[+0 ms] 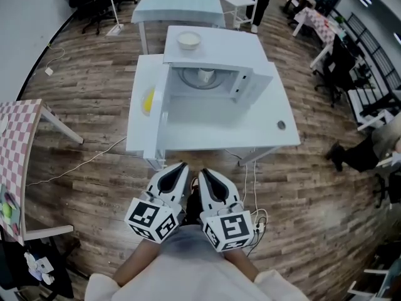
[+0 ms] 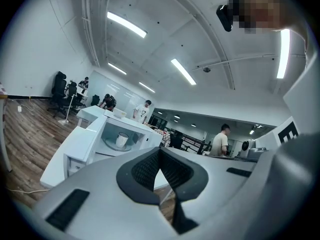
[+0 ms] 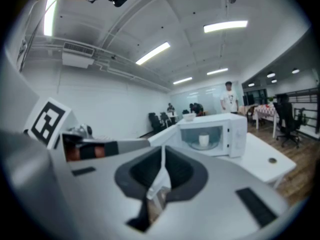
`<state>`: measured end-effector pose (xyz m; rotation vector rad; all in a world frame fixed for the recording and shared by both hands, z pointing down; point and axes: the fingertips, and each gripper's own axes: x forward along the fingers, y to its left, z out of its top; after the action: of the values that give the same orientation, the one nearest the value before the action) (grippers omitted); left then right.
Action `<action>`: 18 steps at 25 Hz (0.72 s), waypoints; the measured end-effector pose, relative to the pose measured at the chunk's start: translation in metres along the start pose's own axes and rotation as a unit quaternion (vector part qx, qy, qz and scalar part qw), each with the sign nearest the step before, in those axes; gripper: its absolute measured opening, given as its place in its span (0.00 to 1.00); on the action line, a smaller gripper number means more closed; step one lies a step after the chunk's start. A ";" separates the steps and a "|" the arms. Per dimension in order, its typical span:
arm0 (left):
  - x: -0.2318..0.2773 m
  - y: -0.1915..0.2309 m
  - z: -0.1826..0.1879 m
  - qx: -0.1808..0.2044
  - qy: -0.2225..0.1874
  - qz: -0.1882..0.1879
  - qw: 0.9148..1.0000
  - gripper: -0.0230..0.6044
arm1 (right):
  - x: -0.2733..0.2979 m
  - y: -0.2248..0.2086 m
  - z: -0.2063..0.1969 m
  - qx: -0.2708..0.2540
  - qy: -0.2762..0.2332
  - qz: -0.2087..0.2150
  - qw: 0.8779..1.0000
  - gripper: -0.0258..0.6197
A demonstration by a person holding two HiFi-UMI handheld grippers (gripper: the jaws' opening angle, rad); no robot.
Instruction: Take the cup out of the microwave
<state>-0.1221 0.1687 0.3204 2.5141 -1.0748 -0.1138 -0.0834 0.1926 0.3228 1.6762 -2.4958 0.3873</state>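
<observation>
The left claw (image 1: pixel 181 167) and right claw (image 1: pixel 205 172) are both closed and empty, side by side before the white surface (image 1: pixel 266 129). On it stands the open microwave (image 1: pixel 229 47), with the cup (image 1: pixel 205 76) inside on the turntable. Around it lies a wood-plank floor (image 1: pixel 88 111).

- Floor (image 1: pixel 94 149): grained wood planks with a dull sheen.
- Microwave (image 1: pixel 219 46): smooth, slightly glossy white casing.
- Surface (image 1: pixel 263 130): smooth matt white.
- Left gripper (image 2: pixel 160 150) and right gripper (image 3: pixel 163 148): matt grey plastic, jaws lined with black ribbed pads (image 2: pixel 142 171).
</observation>
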 end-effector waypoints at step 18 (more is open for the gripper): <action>0.078 0.023 0.013 -0.018 0.005 0.001 1.000 0.06 | 0.058 -0.060 0.014 0.010 0.015 0.004 1.000 0.08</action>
<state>-0.0854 0.0949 0.3241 2.4783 -1.0617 -0.1183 -0.0493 0.1159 0.3316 1.6567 -2.4857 0.4358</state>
